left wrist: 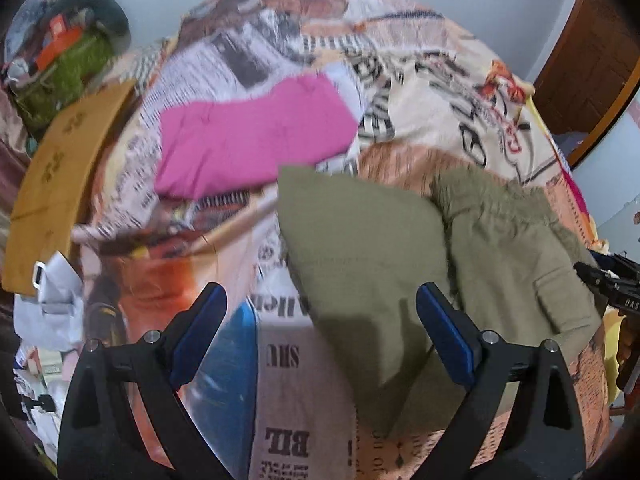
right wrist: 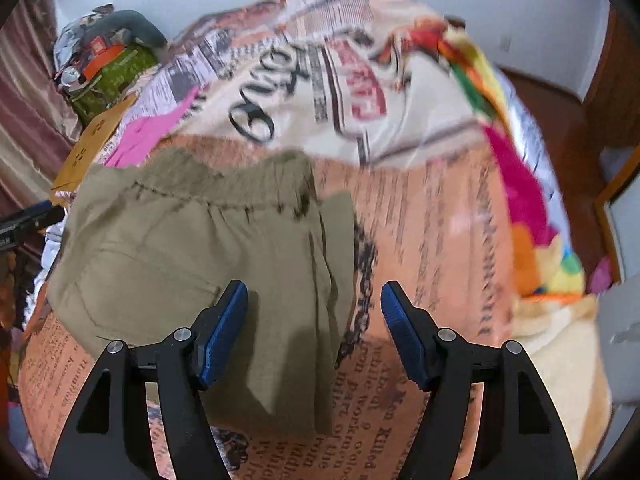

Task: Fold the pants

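Olive green pants [left wrist: 360, 240] lie folded on a newspaper-print bedspread [left wrist: 420, 100], the gathered waistband towards the far side. My left gripper [left wrist: 320, 296] hovers open over the pants' left part, its blue pads wide apart with nothing between them. In the right wrist view the same pants [right wrist: 180, 248] fill the left half, and my right gripper [right wrist: 314, 292] stands open above their right edge, its pads off the cloth. The right gripper's black tip [left wrist: 608, 280] shows at the left wrist view's right edge.
A folded pink garment [left wrist: 248, 140] lies on the bed beyond the pants. A tan flat board [left wrist: 52, 168] and a pile of clutter [left wrist: 64, 60] sit at the far left. A bright multicoloured blanket [right wrist: 520, 200] lines the bed's right side, near a wooden door [left wrist: 592, 60].
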{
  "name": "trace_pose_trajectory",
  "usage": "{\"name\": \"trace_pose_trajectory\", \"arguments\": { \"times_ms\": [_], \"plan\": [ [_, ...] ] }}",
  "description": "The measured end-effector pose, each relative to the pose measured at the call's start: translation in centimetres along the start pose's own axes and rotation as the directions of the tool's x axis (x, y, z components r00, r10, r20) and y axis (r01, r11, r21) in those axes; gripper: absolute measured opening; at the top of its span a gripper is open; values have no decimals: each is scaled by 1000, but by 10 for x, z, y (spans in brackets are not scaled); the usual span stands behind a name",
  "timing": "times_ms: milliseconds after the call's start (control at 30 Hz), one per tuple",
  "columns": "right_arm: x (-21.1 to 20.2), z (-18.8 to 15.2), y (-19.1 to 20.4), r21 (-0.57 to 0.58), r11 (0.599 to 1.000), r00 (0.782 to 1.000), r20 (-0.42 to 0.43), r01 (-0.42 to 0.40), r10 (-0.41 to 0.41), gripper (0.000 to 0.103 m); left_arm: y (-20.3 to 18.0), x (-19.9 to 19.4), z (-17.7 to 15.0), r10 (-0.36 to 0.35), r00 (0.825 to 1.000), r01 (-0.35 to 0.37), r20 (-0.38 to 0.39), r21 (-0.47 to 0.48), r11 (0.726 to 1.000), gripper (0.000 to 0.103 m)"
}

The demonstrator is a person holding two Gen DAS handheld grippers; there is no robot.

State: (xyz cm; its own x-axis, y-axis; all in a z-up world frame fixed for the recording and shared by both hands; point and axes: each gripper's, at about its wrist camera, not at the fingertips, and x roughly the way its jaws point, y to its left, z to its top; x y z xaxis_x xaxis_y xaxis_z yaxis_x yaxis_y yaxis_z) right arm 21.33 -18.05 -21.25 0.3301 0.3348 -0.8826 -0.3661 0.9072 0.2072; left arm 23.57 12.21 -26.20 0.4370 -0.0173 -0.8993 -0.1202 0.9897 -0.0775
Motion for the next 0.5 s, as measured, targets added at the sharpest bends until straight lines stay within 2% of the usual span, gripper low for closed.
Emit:
{"name": "trace_pose_trajectory", "arguments": {
  "times_ms": [167,267,333,367,433,500],
  "plan": [
    [10,-2,-8,59,996,998,-14,-62,63,72,-6,25,-4,-58,995,59,-79,10,998,96],
    [20,-3,-14,114,985,991,-36,-127,132,72,-13,28,-1,-75,994,78,-79,34,996,90],
    [23,-3,-17,127,980,987,-33,-151,157,74,-16,29,1,-97,992,101,-86,43,994,77],
    [23,-3,-17,130,979,986,-33,-159,164,75,-17,31,2,-115,989,119,-95,39,992,73],
    [25,-3,-18,142,974,983,-32,-175,181,72,-17,33,4,-145,984,149,-108,26,989,61],
    [27,-3,-18,146,971,980,-29,-188,194,69,-18,35,6,-169,979,172,-114,19,985,54]
  ]
}}
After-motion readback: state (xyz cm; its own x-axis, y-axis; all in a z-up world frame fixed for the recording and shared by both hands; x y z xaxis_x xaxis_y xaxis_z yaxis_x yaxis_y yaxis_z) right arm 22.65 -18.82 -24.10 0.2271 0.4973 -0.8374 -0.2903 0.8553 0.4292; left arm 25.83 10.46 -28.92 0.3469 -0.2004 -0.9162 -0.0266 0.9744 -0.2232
